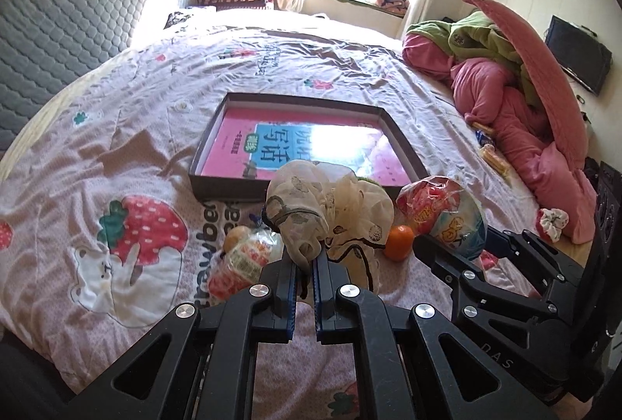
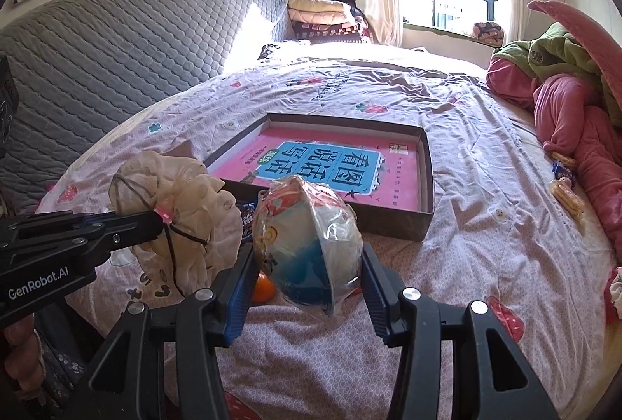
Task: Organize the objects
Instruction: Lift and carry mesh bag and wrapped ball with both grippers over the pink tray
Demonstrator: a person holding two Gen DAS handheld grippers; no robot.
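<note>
At lower centre, the left gripper [image 1: 305,258] is clamped on a sheer cloth bundle [image 1: 311,210], the right gripper [image 2: 307,280] grips a wrapped bowl [image 2: 307,237], both just before the shallow box [image 2: 425,179].

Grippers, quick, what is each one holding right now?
Left gripper: jaws shut on the cream frilly cloth bundle.
Right gripper: jaws shut on the plastic-wrapped snack bowl.
</note>
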